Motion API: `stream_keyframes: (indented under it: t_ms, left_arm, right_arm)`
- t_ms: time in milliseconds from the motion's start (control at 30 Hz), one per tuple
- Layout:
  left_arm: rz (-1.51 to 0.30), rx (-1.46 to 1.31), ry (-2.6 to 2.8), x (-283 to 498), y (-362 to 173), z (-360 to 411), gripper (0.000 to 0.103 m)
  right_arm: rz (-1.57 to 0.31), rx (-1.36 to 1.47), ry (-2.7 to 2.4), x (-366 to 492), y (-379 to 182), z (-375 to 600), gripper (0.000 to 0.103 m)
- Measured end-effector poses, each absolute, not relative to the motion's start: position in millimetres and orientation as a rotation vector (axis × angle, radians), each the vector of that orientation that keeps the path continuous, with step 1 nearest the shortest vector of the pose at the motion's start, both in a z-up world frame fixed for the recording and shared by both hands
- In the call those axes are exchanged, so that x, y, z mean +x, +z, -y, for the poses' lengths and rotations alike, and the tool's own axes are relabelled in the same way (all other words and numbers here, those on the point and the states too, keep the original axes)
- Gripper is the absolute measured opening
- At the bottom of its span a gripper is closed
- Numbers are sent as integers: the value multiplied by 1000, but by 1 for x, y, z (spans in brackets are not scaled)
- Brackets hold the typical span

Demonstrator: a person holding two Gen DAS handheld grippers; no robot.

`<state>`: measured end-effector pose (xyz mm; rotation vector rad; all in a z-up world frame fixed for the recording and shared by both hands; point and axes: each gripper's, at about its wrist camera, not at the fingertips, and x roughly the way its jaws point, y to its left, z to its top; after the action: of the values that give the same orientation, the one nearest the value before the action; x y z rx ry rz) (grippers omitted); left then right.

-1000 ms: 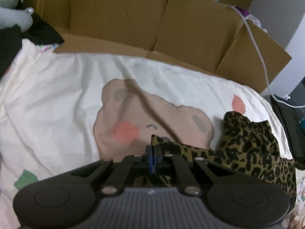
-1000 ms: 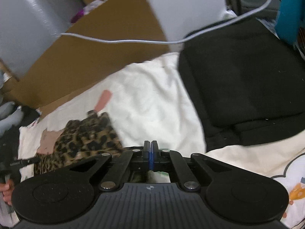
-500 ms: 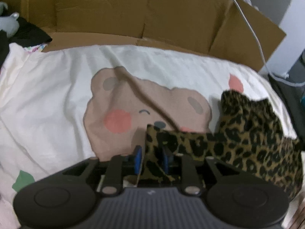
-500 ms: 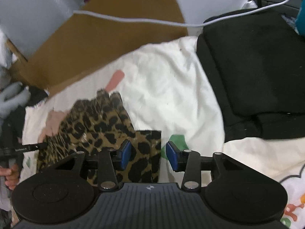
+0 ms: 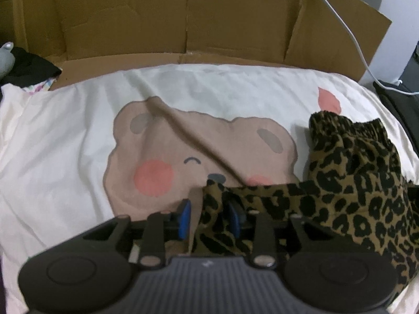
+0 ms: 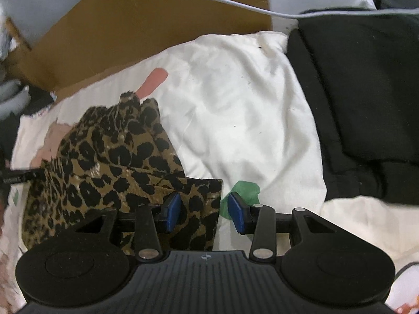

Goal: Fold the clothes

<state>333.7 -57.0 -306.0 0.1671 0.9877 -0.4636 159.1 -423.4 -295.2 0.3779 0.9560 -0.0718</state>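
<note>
Leopard-print garment [image 5: 366, 183] lies bunched on the cream bear-print bedding [image 5: 78, 136], near the grippers and to the right of the bear's face. The left gripper [image 5: 209, 217] is opening, part-way spread, with a fabric corner loose between its pads, while the right gripper [image 6: 204, 212] stands part-open over the other corner, clamping nothing. A fold looks just laid down; the next move likely calls for backing clear without dragging cloth, then picking a fresh edge to fold
</note>
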Motion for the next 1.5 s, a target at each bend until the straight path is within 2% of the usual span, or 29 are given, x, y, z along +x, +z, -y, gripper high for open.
stream_keyframes:
  t_ms: [67,100,133,167,233,300,333,400,767,1033,1233,1500]
  left_arm:
    - [-988,178,-471,334,-306,60,35]
    - [-989,185,-477,334,-306,62,35]
    - [-994,189,-488,334,-306,64,28]
    - [-1005,192,-508,335,-306,65,23]
    - [-1024,205,-526,336,-305,65,23]
    - [-1042,178,-524,338,-304,63,18]
    - [-1048,157,-518,338,-304,62,11]
    - [-1041,124,-498,334,-301,59,9]
    - [-889,-19,-448,309,-241,36,8]
    - [-838,-84,-431,320,-207,38,8]
    - [-840,-34,-410,337,-208,56,8]
    - [-900,-43,-377,365,-235,69,8]
  right_arm:
    - [-961,350,-62,161,-294,420,39]
    - [-962,348,-55,162,-293,420,31]
    - [-963,346,-49,162,-291,420,16]
    - [-963,351,-46,162,-290,420,11]
    - [-948,385,-63,159,-286,424,8]
    - [-921,393,-75,152,-279,425,7]
    - [-909,392,-79,148,-275,425,7]
    - [-884,417,-93,141,-266,426,6]
    - [-753,501,-105,113,-213,426,6]
    - [-710,574,-114,121,-194,435,6]
    - [-705,559,-122,142,-190,439,6]
    - [-777,567,-169,175,-217,452,6]
